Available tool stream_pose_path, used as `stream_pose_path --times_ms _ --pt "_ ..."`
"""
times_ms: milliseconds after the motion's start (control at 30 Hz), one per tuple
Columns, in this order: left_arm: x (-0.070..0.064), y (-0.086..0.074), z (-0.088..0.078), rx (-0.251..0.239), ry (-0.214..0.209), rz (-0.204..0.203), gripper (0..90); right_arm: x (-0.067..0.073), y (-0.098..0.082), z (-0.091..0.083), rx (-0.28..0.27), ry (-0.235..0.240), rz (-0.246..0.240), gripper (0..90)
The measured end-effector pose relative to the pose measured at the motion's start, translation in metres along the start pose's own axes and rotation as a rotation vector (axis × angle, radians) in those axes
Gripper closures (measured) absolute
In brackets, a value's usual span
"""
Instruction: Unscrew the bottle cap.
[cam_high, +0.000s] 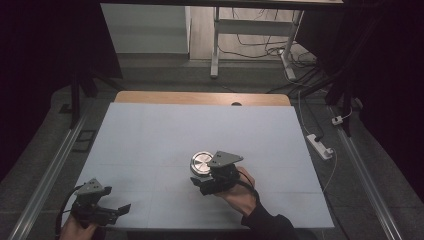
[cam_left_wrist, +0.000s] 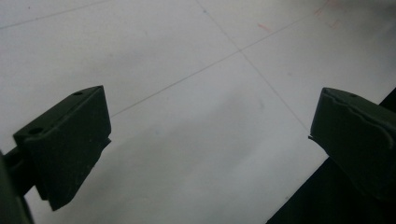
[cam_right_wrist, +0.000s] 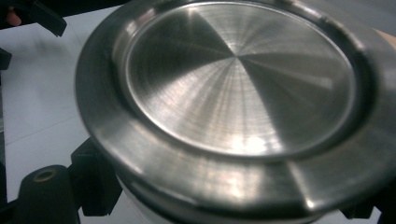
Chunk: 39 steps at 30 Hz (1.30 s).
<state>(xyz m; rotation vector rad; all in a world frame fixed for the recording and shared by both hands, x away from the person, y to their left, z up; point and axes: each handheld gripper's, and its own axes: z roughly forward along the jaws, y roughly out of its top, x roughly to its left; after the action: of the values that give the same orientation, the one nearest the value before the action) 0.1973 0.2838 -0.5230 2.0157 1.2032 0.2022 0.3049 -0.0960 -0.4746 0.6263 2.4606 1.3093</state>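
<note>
A round brushed-steel lid-like piece (cam_high: 201, 162) with a raised rim hangs just above the middle of the white table (cam_high: 165, 125). My right gripper (cam_high: 202, 178) is shut on it from the near side, with a hand behind it. In the right gripper view the steel piece (cam_right_wrist: 233, 88) is very close, and black jaw parts show under its rim at both bottom corners. At the table's near left corner, my left gripper (cam_high: 116, 201) is held low over the sheet. Its jaws (cam_left_wrist: 210, 140) stand wide apart with nothing but white table between them.
The far edge of the table is a bare wooden strip (cam_high: 200, 98). On the floor to the right lies a white power strip (cam_high: 320, 146) with cables. Metal desk legs (cam_high: 215, 45) stand beyond the table. The left gripper (cam_right_wrist: 42, 18) shows far off in the right gripper view.
</note>
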Motion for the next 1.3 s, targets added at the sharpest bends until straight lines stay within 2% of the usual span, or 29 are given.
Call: stream_pose_path --times_ms 100,300,400,433,533,567,600,733,767,967,1067,1100,1133,1200,1300 --pt "-0.002 0.002 0.0 -0.008 0.003 0.006 0.0 -0.001 0.0 -0.001 0.0 0.001 0.002 14.8" --pt "-0.005 0.01 0.0 -0.032 0.002 0.049 0.0 -0.001 0.0 -0.001 0.002 0.008 -0.001 14.8" --pt "-0.007 0.016 0.002 -0.048 -0.031 0.072 0.0 0.0 0.0 -0.001 0.004 0.012 -0.005 14.8" --pt "-0.008 0.021 0.004 -0.07 -0.056 0.101 0.0 0.0 0.0 -0.001 0.004 0.012 -0.006 14.8" --pt "-0.009 0.027 0.007 -0.074 -0.078 0.122 0.0 0.0 0.0 -0.001 0.004 0.014 -0.007 14.8" --pt "-0.012 0.032 0.011 -0.084 -0.101 0.156 0.0 0.0 0.0 -0.002 0.005 0.014 -0.008 14.8" --pt "-0.012 0.032 0.011 -0.084 -0.101 0.156 0.0 0.0 0.0 -0.002 0.005 0.015 -0.008 14.8" --pt "-0.017 0.044 0.017 -0.111 -0.111 0.21 0.0 0.0 0.0 -0.002 0.004 0.018 -0.009 14.8" --pt "-0.02 0.05 0.02 -0.114 -0.134 0.219 0.0 0.0 0.0 -0.003 0.003 0.02 -0.009 14.8" --pt "-0.024 0.065 0.029 -0.108 -0.152 0.233 0.0 0.0 0.0 -0.003 0.003 0.025 -0.009 14.8" --pt "-0.027 0.074 0.035 -0.105 -0.163 0.253 0.0 0.0 0.0 -0.003 0.002 0.027 -0.009 14.8" --pt "-0.031 0.081 0.038 -0.103 -0.153 0.284 0.0 0.0 0.0 -0.003 0.001 0.028 -0.009 14.8" --pt "-0.031 0.081 0.038 -0.103 -0.153 0.284 0.0 0.0 0.0 -0.003 0.001 0.028 -0.009 14.9" --pt "-0.034 0.088 0.04 -0.091 -0.151 0.316 0.0 0.0 0.0 -0.003 0.001 0.029 -0.01 14.8" --pt "-0.04 0.103 0.045 -0.075 -0.179 0.338 0.0 0.0 0.0 -0.003 0.001 0.032 -0.014 14.8"
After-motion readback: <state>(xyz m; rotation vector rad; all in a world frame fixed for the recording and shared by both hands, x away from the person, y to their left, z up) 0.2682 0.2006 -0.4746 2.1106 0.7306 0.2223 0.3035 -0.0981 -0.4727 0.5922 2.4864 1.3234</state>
